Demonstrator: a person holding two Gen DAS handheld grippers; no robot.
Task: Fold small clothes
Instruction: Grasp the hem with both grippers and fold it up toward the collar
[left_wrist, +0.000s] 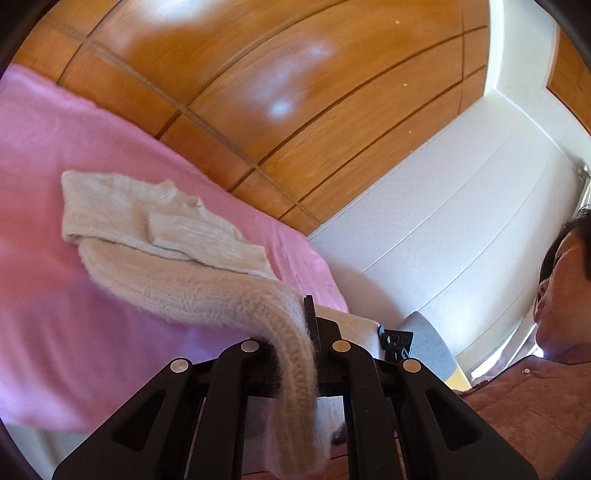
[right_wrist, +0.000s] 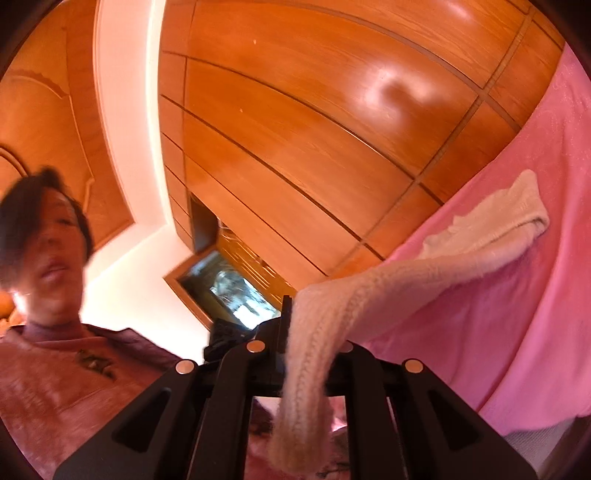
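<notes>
A cream knitted garment (left_wrist: 155, 236) lies on a pink cloth (left_wrist: 44, 155), with one folded part on top. Its ribbed hem runs from the pile into my left gripper (left_wrist: 295, 332), which is shut on it, and hangs down past the jaws. In the right wrist view the same knit (right_wrist: 491, 229) stretches from the pink cloth (right_wrist: 535, 295) into my right gripper (right_wrist: 299, 328), which is shut on another part of the hem. Both ends are lifted off the cloth.
A glossy wooden panelled wall (left_wrist: 258, 92) stands behind the pink cloth. A white wall (left_wrist: 461, 221) and a person in a mauve top (left_wrist: 554, 387) are at the right. A wooden cabinet with a glass door (right_wrist: 221, 284) shows in the right wrist view.
</notes>
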